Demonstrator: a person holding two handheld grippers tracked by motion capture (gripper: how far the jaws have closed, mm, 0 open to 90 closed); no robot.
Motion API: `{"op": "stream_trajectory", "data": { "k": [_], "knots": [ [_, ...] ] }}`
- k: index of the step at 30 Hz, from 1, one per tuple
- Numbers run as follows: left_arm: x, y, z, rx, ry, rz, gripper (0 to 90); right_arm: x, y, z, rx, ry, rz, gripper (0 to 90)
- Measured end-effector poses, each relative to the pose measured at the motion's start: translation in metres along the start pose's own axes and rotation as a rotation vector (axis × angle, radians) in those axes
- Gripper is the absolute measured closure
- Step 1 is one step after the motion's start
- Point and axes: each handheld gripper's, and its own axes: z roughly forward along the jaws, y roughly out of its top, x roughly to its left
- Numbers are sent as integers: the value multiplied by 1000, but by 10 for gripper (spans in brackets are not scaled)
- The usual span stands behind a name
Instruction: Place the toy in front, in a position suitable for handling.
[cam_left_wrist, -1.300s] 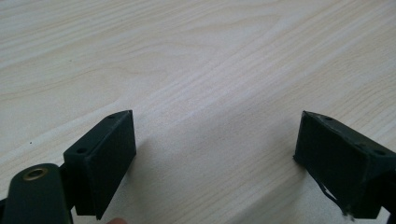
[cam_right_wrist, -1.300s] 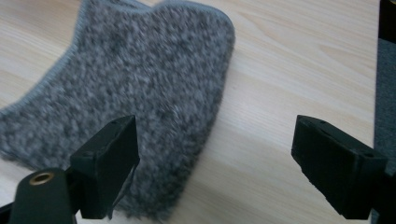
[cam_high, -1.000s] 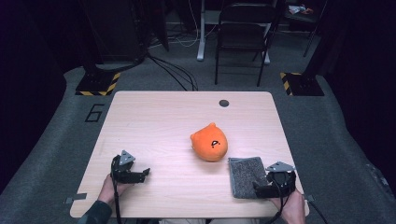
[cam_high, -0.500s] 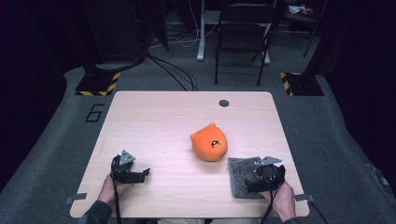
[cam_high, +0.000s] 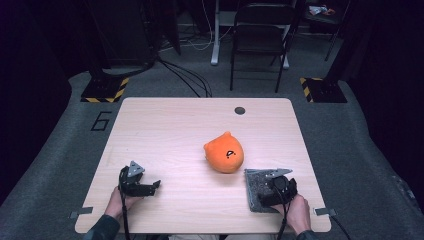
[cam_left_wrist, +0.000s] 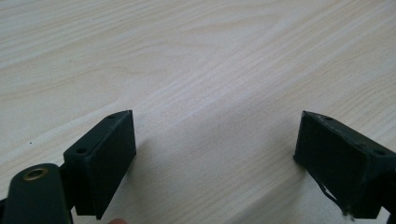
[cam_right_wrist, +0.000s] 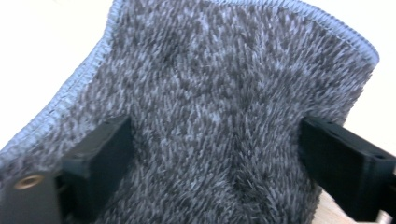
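1. Nearest the person, at the table's (cam_high: 165, 125) near edge, the right gripper (cam_high: 272, 197) sits over a grey cloth (cam_high: 257, 187), a small shaggy mat with a stitched blue-grey border.
2. In the right gripper view the cloth (cam_right_wrist: 224, 107) lies under and between the two black jaws, which stand wide apart, one at each side of the pile; they have just been closing a little, with the cloth between them, and the pads do not yet pinch it (the fabric bulges up slightly between them).
3. The cloth is a rectangle lying flat at the near right corner of the table. Its long axis runs from the near edge toward the far edge, almost parallel to the table's right side, and its far short edge points toward the chair (cam_high: 260, 40) beyond the table.
4. At the near left, the left gripper (cam_high: 146, 187) rests on the table in the person's hand, well apart from the cloth, its jaws pointing toward the right. In the left gripper view the left gripper's (cam_left_wrist: 215, 154) jaws are spread wide over bare wood, nothing between them.
5. Farther in, just beyond the cloth's far left corner, an orange plush toy (cam_high: 224, 152) sits near the table's middle (a small black face mark shows on it).
6. Near the far edge there is a dark round hole (cam_high: 240, 110) in the table top.
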Motion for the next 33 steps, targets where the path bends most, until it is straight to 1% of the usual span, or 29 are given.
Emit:
{"op": "stream_trajectory", "data": {
  "k": [2,3,4,6,9,10,11,12,16,17,18,19,20,21,22,23,27,28,29,33],
  "knots": [
    [0,0,0,-1,2,0,119,-1,-1,0,-2,23,9,151],
    [0,0,0,0,1,0,119,-2,-1,0,-3,26,13,161],
    [0,0,0,-8,5,-2,119,-2,-2,0,-8,38,16,172],
    [0,0,0,-2,-4,0,119,-2,-2,0,-13,45,18,201],
    [0,0,-1,1,-6,2,119,-2,-2,-1,-8,58,18,235],
    [0,0,-1,1,-6,1,119,-3,-2,-1,-12,66,12,260],
    [0,0,-1,1,-6,2,119,-3,-2,-2,-14,70,13,305],
    [0,0,-1,1,-6,2,119,-3,-2,-2,-14,70,13,305],
    [0,-1,0,-1,-4,1,119,-4,-3,-5,-16,73,24,449],
    [0,-1,0,-1,-5,1,119,-5,-3,-5,-19,72,15,485],
    [0,0,-1,1,-6,2,119,-5,-3,-6,-21,76,18,522],
    [0,0,-1,1,-6,2,119,-6,-4,-6,-23,68,13,559],
    [0,0,-1,1,-6,2,119,-6,-4,-7,-20,73,21,586],
    [0,0,-1,1,-6,1,119,-8,-4,-7,-18,71,15,607],
    [0,0,-1,1,-6,2,119,-7,-4,-7,-23,63,26,621],
    [0,0,-1,1,-6,2,119,-7,-4,-7,-24,58,28,644],
    [0,0,-1,1,-6,2,119,-6,-4,-8,-26,54,9,677],
    [0,0,-1,1,-5,2,119,-4,-4,-8,-31,48,13,685],
    [0,0,-1,1,-6,2,119,-4,-4,-8,-28,42,-7,694],
    [0,0,-1,1,-6,1,119,-6,-4,-10,-39,44,8,711]
  ]
}}
